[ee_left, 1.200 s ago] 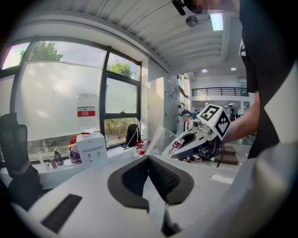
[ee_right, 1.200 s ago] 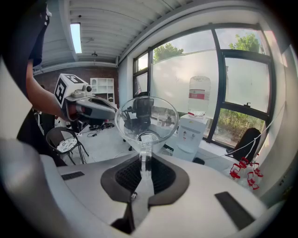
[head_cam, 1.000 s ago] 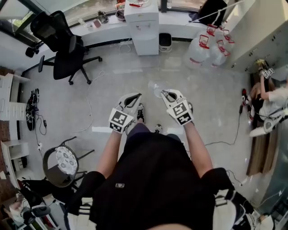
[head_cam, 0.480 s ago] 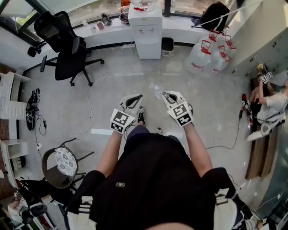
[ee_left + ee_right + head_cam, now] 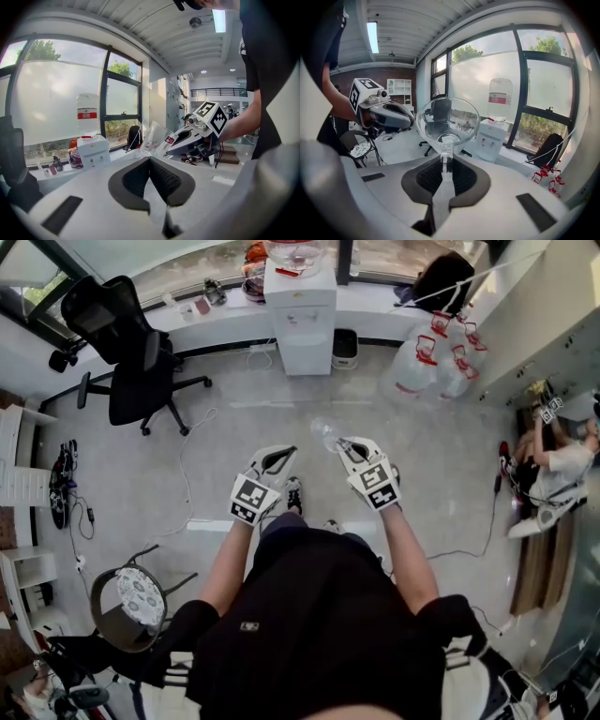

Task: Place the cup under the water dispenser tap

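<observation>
Right tongs [image 5: 446,163]: closed on the cup [image 5: 447,123], pinching a narrow strip of its clear wall edge-on, apparently at the rim.
Reason for that grip: probably chosen because a thin plastic wall gives the pads a flat seam to bite. Left the body of the cup sticking out ahead, free to go in first.
Cup attitude: tilted rather than upright, with the round mouth and smaller base seen one inside the other in the right gripper view. Empty, so no spill risked by the tilt. Would need levelling before being set down.
Left tongs [image 5: 150,161]: pressed together on nothing. Held just beside the right pair at similar height, seemingly only carried along, with no part in the grip.
Where the cup was: in the air over the floor [image 5: 234,427], in front of the person's body and resting on nothing.
Water dispenser [image 5: 302,320]: stood against the window wall with a bottle [image 5: 498,101] on top, well apart from the cup and straight ahead of both tongs.
Tap [image 5: 489,139]: small marks on the dispenser's front face, too small to tell one from the other.
Stage, as judged: carry under way, placing not yet begun.
Surroundings: office chair [image 5: 131,343] off to the left, spare jugs [image 5: 436,348] to the right, open floor between them.
</observation>
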`<control>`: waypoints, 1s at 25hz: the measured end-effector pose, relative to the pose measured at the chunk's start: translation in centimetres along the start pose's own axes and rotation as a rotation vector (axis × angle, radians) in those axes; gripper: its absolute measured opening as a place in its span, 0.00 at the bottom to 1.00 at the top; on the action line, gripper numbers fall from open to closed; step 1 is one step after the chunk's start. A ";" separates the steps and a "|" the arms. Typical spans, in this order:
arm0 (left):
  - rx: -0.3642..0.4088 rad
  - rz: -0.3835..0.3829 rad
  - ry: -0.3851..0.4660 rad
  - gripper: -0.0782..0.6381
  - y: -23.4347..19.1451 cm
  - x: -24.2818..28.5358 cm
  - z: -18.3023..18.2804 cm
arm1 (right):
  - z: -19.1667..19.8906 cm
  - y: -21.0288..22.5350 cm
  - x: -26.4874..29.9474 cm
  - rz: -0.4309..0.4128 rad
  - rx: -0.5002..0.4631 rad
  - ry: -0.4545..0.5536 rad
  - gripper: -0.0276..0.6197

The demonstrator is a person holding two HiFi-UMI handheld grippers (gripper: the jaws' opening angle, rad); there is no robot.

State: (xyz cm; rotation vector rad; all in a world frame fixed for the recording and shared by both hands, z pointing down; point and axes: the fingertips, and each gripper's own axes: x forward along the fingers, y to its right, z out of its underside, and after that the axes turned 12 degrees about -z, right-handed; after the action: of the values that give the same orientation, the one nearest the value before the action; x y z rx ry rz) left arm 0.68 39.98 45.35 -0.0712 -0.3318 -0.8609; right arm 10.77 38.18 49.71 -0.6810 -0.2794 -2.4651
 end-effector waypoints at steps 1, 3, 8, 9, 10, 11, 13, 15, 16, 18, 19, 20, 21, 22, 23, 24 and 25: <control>0.001 0.005 -0.002 0.11 -0.7 0.3 -0.1 | -0.5 0.4 0.5 0.003 0.000 -0.001 0.06; 0.000 0.012 0.000 0.11 -2.1 1.0 -0.3 | -1.3 1.1 1.6 0.008 0.001 -0.003 0.07; 0.004 0.033 0.005 0.11 -5.8 2.6 -1.0 | -3.2 3.0 4.2 0.028 0.008 -0.007 0.07; 0.004 0.036 0.006 0.11 -6.6 2.9 -1.1 | -3.7 3.3 4.7 0.033 0.008 -0.009 0.07; 0.004 0.040 0.007 0.11 -7.5 3.1 -1.1 | -4.2 3.6 5.3 0.037 0.010 -0.009 0.07; 0.005 0.043 0.006 0.11 -8.3 3.4 -1.1 | -4.6 3.9 5.9 0.040 0.012 -0.009 0.07; 0.009 0.052 0.005 0.11 -9.6 3.9 -1.0 | -5.1 4.4 6.9 0.050 0.019 -0.005 0.07; 0.016 0.063 0.007 0.11 -10.7 4.3 -1.0 | -5.6 4.9 7.8 0.063 0.023 -0.003 0.07; 0.020 0.067 0.010 0.11 -11.3 4.4 -1.1 | -5.9 5.1 8.2 0.069 0.025 -0.002 0.07; 0.026 0.071 0.016 0.11 -12.5 4.6 -1.2 | -6.3 5.5 9.0 0.077 0.029 -0.003 0.07; 0.025 0.072 0.019 0.11 -13.0 4.7 -1.2 | -6.4 5.6 9.4 0.081 0.031 -0.005 0.07; 0.022 0.071 0.021 0.11 -13.5 4.6 -1.0 | -6.5 5.6 9.8 0.083 0.032 -0.009 0.07; 0.019 0.070 0.021 0.11 -14.0 4.6 -0.9 | -6.6 5.6 10.1 0.085 0.033 -0.012 0.07; 0.016 0.069 0.022 0.11 -14.6 4.5 -0.7 | -6.8 5.6 10.6 0.087 0.033 -0.015 0.07; 0.013 0.068 0.022 0.11 -15.1 4.5 -0.6 | -7.0 5.7 11.0 0.089 0.033 -0.017 0.07; 0.010 0.067 0.022 0.11 -15.6 4.5 -0.5 | -7.2 5.8 11.3 0.090 0.033 -0.019 0.07; 0.007 0.067 0.022 0.11 -16.0 4.6 -0.3 | -7.3 6.0 11.7 0.092 0.034 -0.020 0.07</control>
State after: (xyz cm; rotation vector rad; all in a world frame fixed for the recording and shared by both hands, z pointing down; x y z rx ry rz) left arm -8.54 26.11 45.33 -0.0659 -0.3103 -0.7933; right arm 2.87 25.42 49.90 -0.6894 -0.2899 -2.3621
